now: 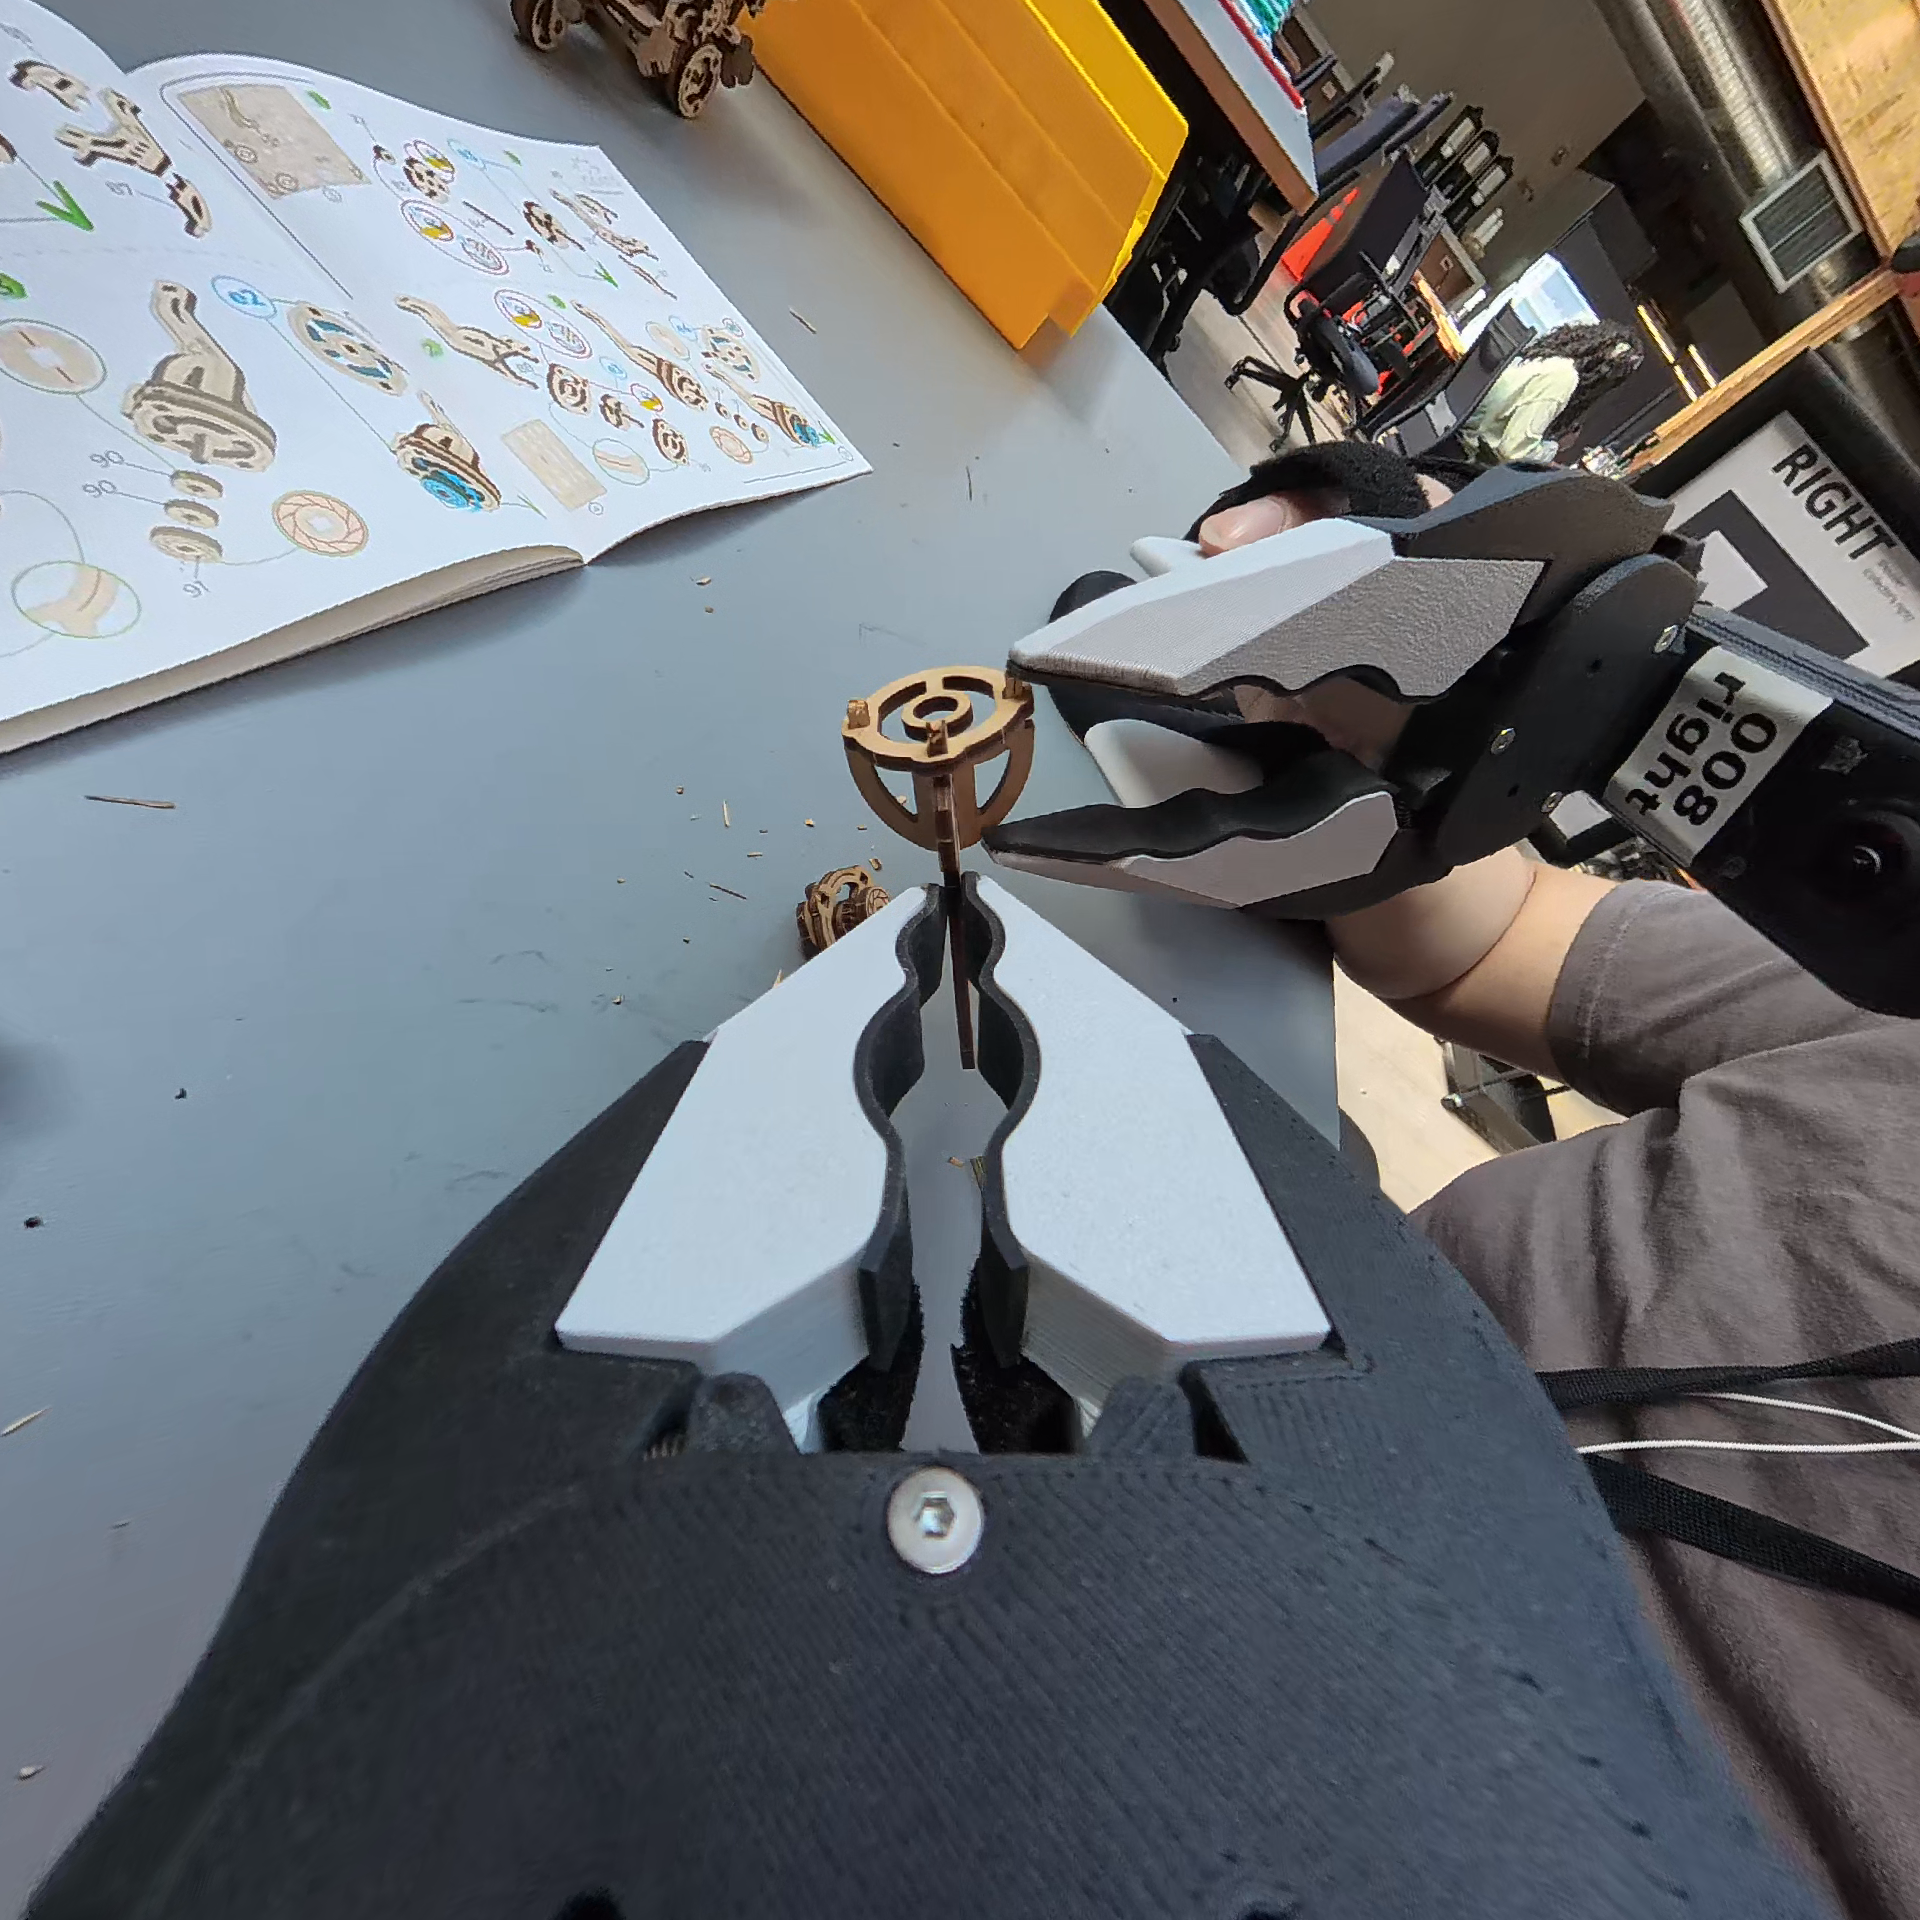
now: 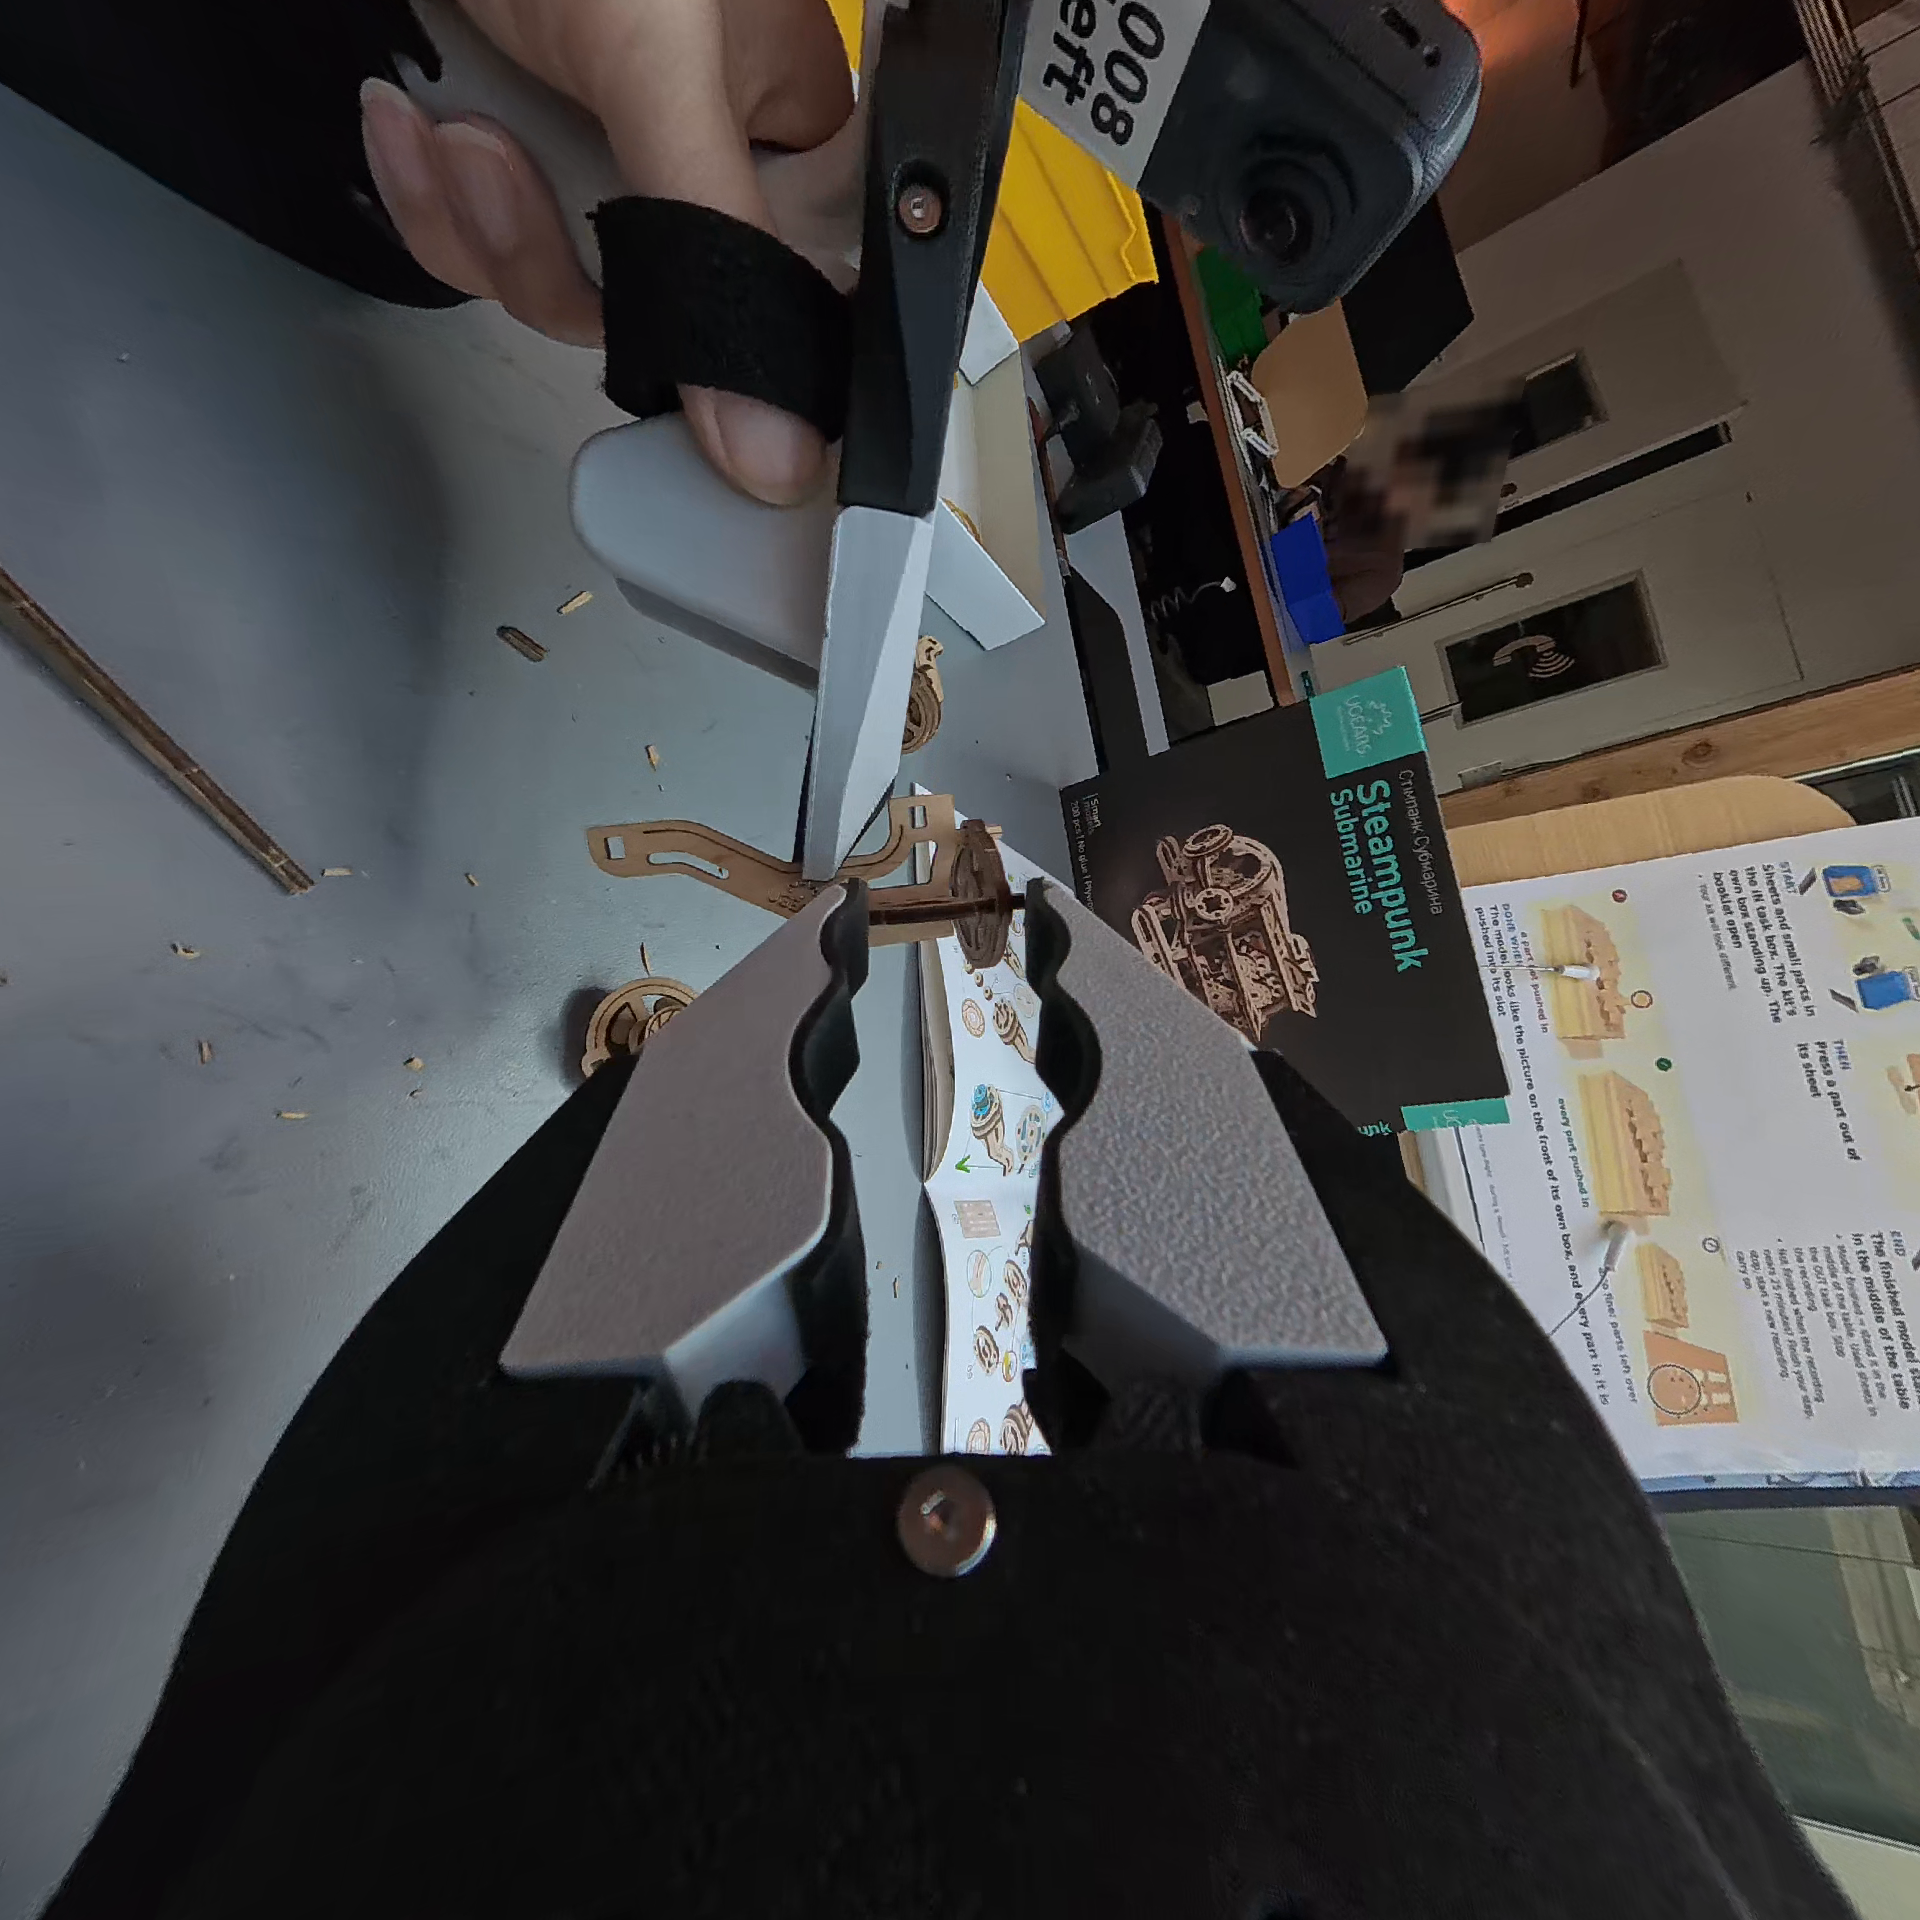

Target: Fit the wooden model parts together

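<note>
Left wrist view: grey counter point(image 1: 312, 1039) carries everything, strewn with small wood splinters.
Booklet: open white instruction booklet point(image 1: 312, 343) lies flat at the far left of the counter.
Bins: stacked yellow plastic bins point(image 1: 987, 135) stand beyond the booklet at the far edge.
Box: dark model-kit box point(image 2: 1278, 925) stands upright past the counter edge in the right wrist view.
Left hand-held gripper point(image 1: 961, 894): jaws nearly closed, pinching the thin flat stem of the round wooden wheel-like assembly point(image 1: 940, 758), which sticks up above the fingertips.
Right hand-held gripper point(image 1: 997, 753): jaws partly spread, one tip at the assembly's top ring, the other at its lower rim; contact looks likely but firm clamping cannot be told.
Loose parts: curved flat wooden arm piece point(image 2: 707, 857) and small round wooden gear piece point(image 2: 634, 1023) lie on the counter below.
</note>
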The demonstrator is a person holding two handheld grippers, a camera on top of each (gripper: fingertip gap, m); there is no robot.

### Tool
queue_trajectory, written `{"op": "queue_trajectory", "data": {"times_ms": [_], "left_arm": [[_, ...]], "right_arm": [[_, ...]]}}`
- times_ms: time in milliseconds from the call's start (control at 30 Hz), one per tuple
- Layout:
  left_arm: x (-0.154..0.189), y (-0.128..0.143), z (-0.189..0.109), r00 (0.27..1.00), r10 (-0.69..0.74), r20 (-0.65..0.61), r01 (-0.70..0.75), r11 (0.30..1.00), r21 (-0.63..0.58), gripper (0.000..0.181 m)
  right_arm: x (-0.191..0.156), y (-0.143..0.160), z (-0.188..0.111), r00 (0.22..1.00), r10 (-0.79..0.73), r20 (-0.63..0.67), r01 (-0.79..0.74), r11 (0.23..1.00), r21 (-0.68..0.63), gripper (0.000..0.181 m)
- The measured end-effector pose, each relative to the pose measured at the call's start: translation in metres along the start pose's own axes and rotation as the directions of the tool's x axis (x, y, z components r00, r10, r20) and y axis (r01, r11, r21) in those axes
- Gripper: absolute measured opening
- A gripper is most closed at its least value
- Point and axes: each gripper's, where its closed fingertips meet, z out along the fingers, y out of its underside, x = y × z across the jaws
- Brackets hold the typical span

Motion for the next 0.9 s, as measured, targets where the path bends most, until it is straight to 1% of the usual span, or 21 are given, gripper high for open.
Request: {"op": "queue_trajectory", "data": {"times_ms": [267,367,400,467,500,533,567,633,733,900], "left_arm": [[-0.006,0.005,0.003,0.999,-0.047,-0.008,0.047,0.999,-0.014,0.000],[-0.008,0.007,0.004,1.000,-0.030,0.007,0.030,0.999,-0.027,0.000],[-0.008,0.007,0.005,1.000,-0.021,0.012,0.021,0.999,-0.030,0.000],[-0.009,0.008,0.004,0.999,0.008,0.040,-0.007,0.999,-0.037,0.000],[-0.012,0.008,0.004,0.997,0.030,0.064,-0.027,0.999,-0.043,0.000],[-0.014,0.009,0.003,0.995,0.053,0.089,-0.049,0.997,-0.054,0.000],[-0.016,0.010,0.003,0.991,0.075,0.113,-0.067,0.995,-0.069,0.000],[-0.022,0.012,0.002,0.980,0.112,0.164,-0.097,0.991,-0.096,0.000],[-0.027,0.015,0.000,0.968,0.133,0.211,-0.108,0.986,-0.125,0.000],[-0.036,0.022,0.002,0.966,0.107,0.234,-0.072,0.985,-0.155,0.000]], "right_arm": [[-0.008,0.009,0.008,0.997,0.060,0.047,-0.060,0.998,-0.002,0.025],[-0.005,0.012,0.007,0.996,0.084,0.041,-0.084,0.996,0.004,0.012],[-0.005,0.012,0.007,0.994,0.096,0.049,-0.096,0.995,0.009,0.012],[-0.007,0.011,0.006,0.987,0.138,0.076,-0.141,0.990,0.024,0.016],[-0.008,0.010,0.007,0.981,0.167,0.098,-0.170,0.985,0.027,0.021],[-0.011,0.012,0.008,0.973,0.192,0.126,-0.196,0.980,0.019,0.031],[-0.015,0.014,0.009,0.967,0.201,0.154,-0.205,0.979,0.008,0.039],[-0.023,0.026,0.013,0.964,0.196,0.182,-0.190,0.981,-0.049,0.038],[-0.026,0.037,0.020,0.965,0.207,0.162,-0.191,0.976,-0.109,0.030],[-0.028,0.051,0.031,0.952,0.281,0.123,-0.248,0.941,-0.230,0.031]]}}
